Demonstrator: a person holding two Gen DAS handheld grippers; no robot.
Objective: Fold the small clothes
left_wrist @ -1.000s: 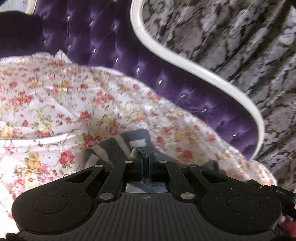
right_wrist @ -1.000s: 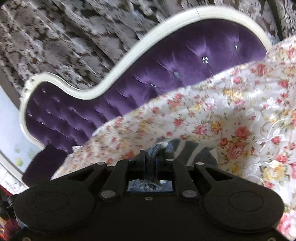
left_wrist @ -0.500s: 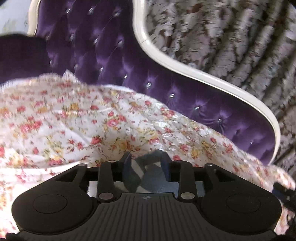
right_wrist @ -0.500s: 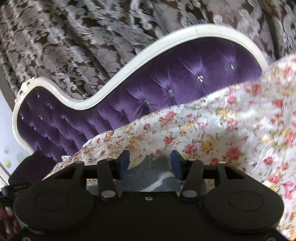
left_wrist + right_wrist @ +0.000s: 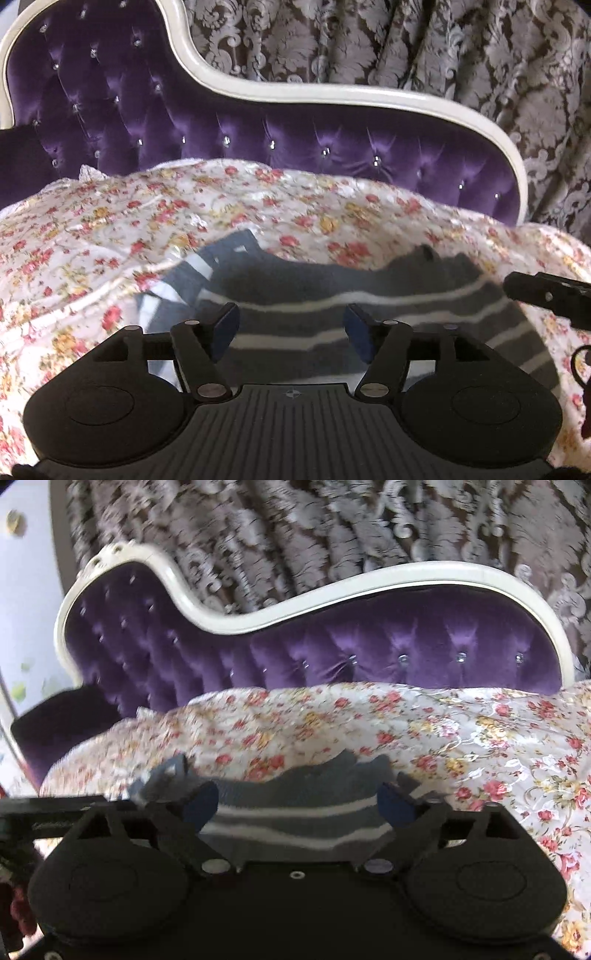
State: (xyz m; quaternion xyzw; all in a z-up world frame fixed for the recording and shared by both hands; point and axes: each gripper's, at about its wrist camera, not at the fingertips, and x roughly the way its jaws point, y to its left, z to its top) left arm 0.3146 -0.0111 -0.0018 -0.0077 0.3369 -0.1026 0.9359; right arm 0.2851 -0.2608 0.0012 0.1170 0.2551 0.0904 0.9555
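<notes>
A small grey garment with white stripes [image 5: 332, 295] lies folded on the floral sheet [image 5: 110, 229] of the bed. My left gripper [image 5: 291, 332] is open and empty, its blue pads apart just above the garment's near edge. The garment also shows in the right wrist view [image 5: 295, 805], with a sleeve or cuff sticking out at its left [image 5: 166, 779]. My right gripper [image 5: 299, 805] is open and empty over the garment. Part of the right gripper shows at the right edge of the left wrist view [image 5: 546, 291].
A purple tufted headboard with a white frame [image 5: 295, 140] stands behind the bed, also in the right wrist view [image 5: 332, 653]. Patterned grey curtains [image 5: 406, 44] hang behind it. A dark purple cushion [image 5: 62, 720] lies at the bed's left.
Both grippers were shut on the grey garment one second ago. Both have opened, let it go and drawn back, and the garment now lies flat on the sheet.
</notes>
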